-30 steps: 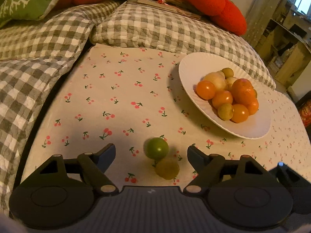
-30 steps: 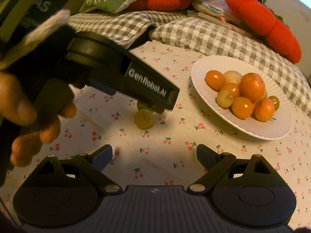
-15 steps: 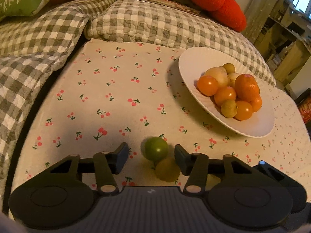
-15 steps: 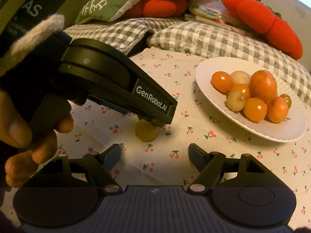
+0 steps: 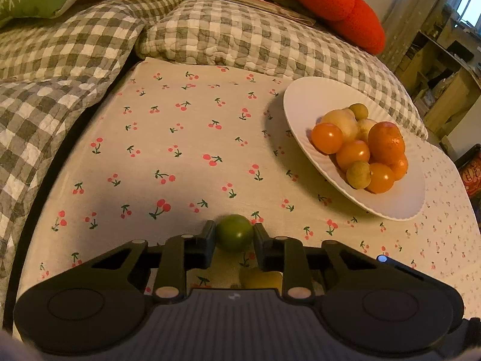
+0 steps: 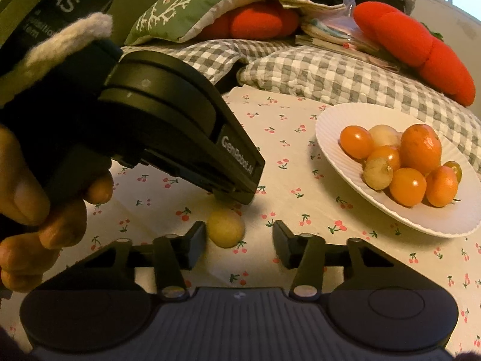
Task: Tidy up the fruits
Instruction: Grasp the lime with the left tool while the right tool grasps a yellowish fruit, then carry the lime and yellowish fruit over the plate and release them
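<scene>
The left gripper (image 5: 234, 237) has just closed on the green fruit (image 5: 234, 232); both pads press it against the cherry-print cloth (image 5: 180, 150). The right gripper (image 6: 239, 233) has been closing; the yellow fruit (image 6: 225, 228) lies between its jaws, against the left pad, clear of the right. Beyond, the left gripper body overhangs that fruit. Farther right, the white plate (image 6: 333, 120) holds orange and pale fruits.

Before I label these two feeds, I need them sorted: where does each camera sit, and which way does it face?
Left wrist: on the left gripper, looking down along its fingers, shut on the green fruit; no hand shows.
Right wrist: on the right gripper, facing the yellow fruit between its closing, not yet gripping fingers; the person's left hand shows.
Shared: white plate, cherry-print cloth, yellow fruit.
</scene>
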